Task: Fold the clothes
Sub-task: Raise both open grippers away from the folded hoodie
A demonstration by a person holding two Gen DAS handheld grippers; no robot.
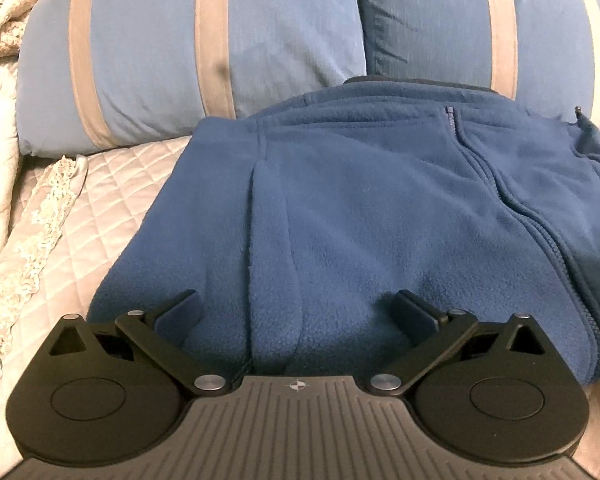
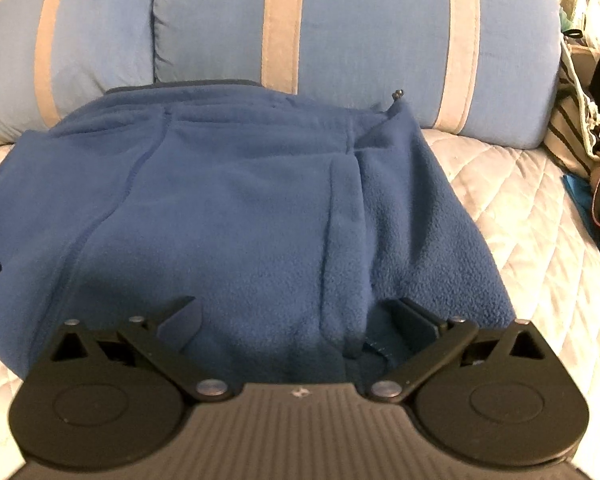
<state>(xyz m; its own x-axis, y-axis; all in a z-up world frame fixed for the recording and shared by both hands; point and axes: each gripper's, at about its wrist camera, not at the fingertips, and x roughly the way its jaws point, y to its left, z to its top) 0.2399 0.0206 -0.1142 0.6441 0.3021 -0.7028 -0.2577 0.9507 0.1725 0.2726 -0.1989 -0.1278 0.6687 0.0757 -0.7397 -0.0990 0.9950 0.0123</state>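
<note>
A blue fleece jacket [image 1: 360, 208] with a zipper lies on the quilted bedspread, its sleeves folded in over the body. It also shows in the right wrist view [image 2: 240, 208]. My left gripper [image 1: 298, 308] is open, its fingers spread wide over the jacket's near hem at the left side. My right gripper [image 2: 296, 312] is open too, fingers spread over the near hem at the right side, where a folded sleeve edge runs between them. Neither gripper holds fabric.
Two blue pillows with beige stripes [image 1: 180, 52] [image 2: 340, 32] lean behind the jacket. A lace-trimmed cream quilt [image 1: 4, 32] is bunched at the far left. A striped bag and dark objects [image 2: 588, 120] sit off the bed's right side. Quilted bedspread [image 2: 520, 208] surrounds the jacket.
</note>
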